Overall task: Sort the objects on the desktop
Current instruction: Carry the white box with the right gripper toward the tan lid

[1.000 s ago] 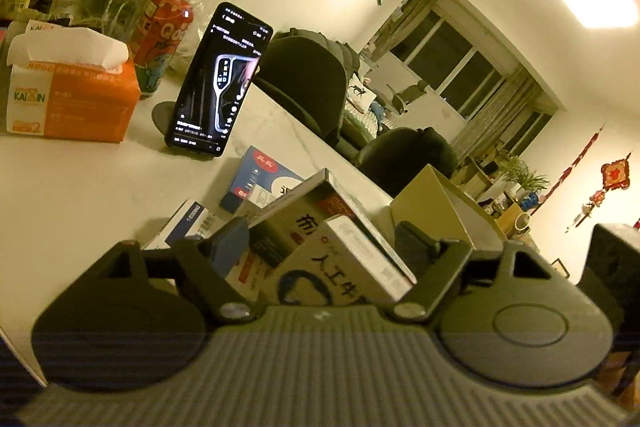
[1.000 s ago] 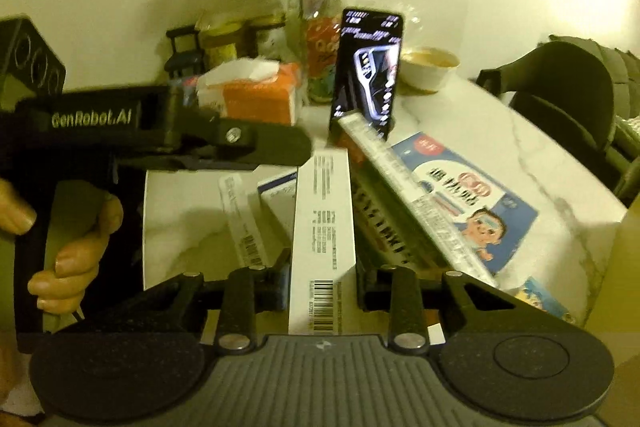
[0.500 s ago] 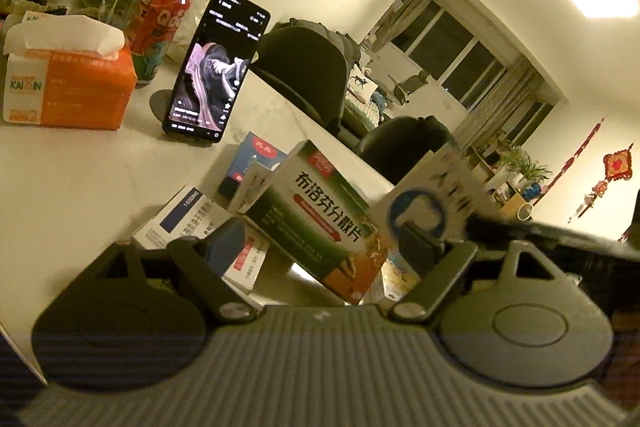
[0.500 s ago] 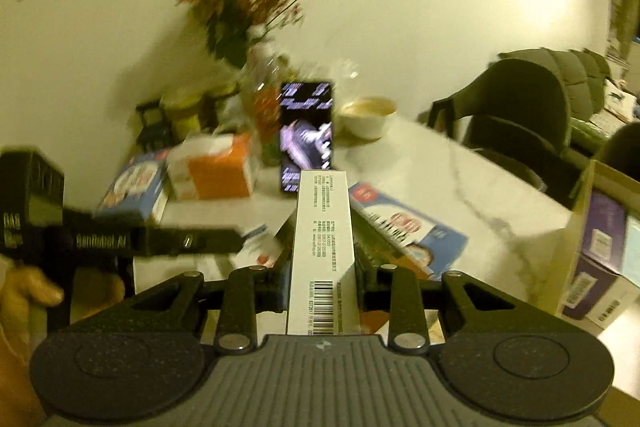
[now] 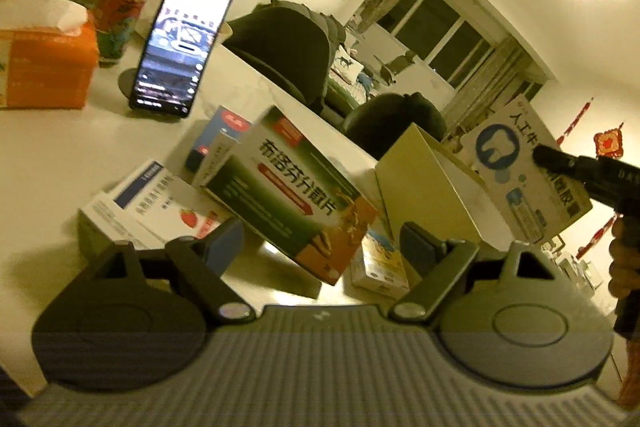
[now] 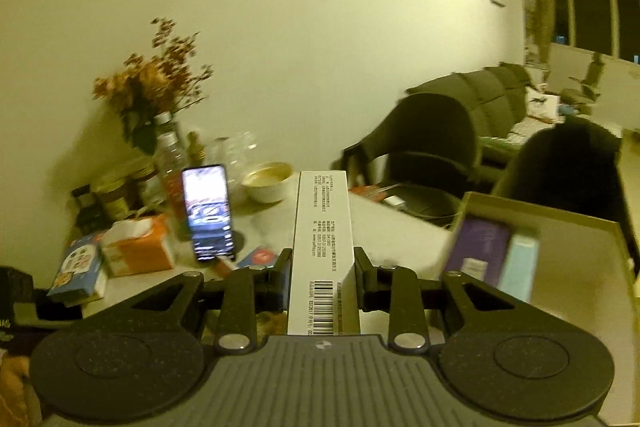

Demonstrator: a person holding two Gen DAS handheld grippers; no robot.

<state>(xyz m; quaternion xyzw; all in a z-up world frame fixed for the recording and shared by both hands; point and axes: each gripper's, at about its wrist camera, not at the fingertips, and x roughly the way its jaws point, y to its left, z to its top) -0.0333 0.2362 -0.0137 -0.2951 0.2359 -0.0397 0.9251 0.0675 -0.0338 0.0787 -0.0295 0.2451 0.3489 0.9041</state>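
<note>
My right gripper [image 6: 322, 269] is shut on a white medicine box [image 6: 323, 251], held on edge in the air with its barcode side up. The same box with a blue tooth picture [image 5: 524, 175] shows at the right of the left wrist view, above an open cardboard box [image 5: 432, 183]. My left gripper [image 5: 320, 243] is open and empty, low over a pile of medicine boxes: a green and orange box [image 5: 288, 187] leans on a white strawberry box [image 5: 148, 207]. The cardboard box [image 6: 576, 267] holds a purple box [image 6: 480, 247] and a light blue one [image 6: 520, 263].
A lit phone [image 5: 184, 39] stands on a holder beside an orange tissue box [image 5: 44, 63], bottles and jars. A bowl [image 6: 268, 179] and a flower vase [image 6: 156, 95] stand at the table's back. Dark chairs [image 6: 428, 139] line the far side.
My right gripper has lifted the white box out of the pile and carried it right, toward the cardboard box. The green and orange box now lies uncovered in front of my left gripper.
</note>
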